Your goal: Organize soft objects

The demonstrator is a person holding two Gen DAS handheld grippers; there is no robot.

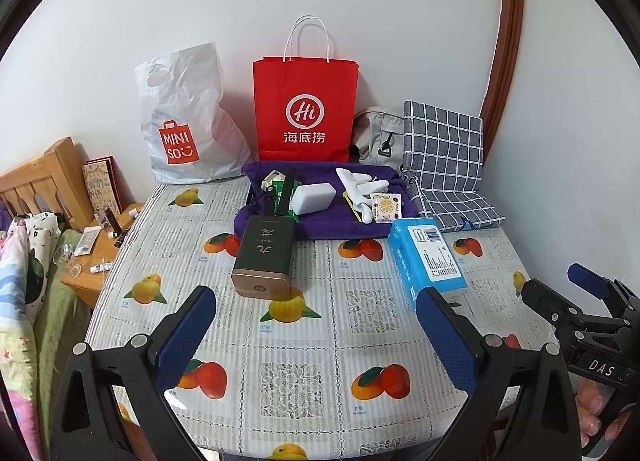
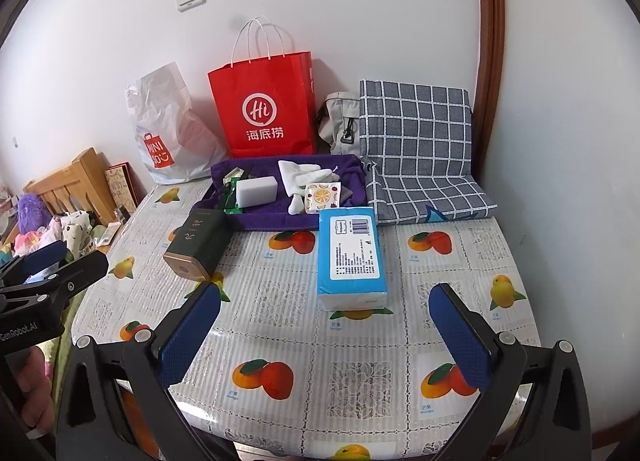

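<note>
While both handheld grippers are held low over the near edge of a table covered with a fruit-printed plastic cloth (image 2: 360,377), nothing is gripped by either. The left gripper (image 1: 316,335) is seen with its blue-padded fingers spread wide and empty, and the right gripper (image 2: 326,331) is likewise spread wide and empty. A blue plastic-wrapped pack of soft tissues (image 2: 352,257) is laid flat near the middle of the table, directly ahead of the right gripper and just in front of a purple cloth tray (image 2: 264,221). Inside that tray a white rectangular sponge block (image 2: 256,189), a pair of white fabric gloves (image 2: 304,177) and a small fruit-patterned square packet (image 2: 322,197) are seen, alongside some green packaging. A dark green rectangular tin with a copper-coloured end (image 2: 196,245) is lying on its side, touching the tray's front left corner. A folded grey checked fabric cushion (image 2: 416,149) is propped against the wall at the back right, beside a red paper shopping bag (image 2: 264,105) and a white plastic shopping bag (image 2: 168,129). The tissue pack is judged to be light and easily squashed, with a slippery film wrap, so it would best be taken across its narrow width near the middle, with gentle pressure. The sponge would probably compress, and the gloves would hang limp.
</note>
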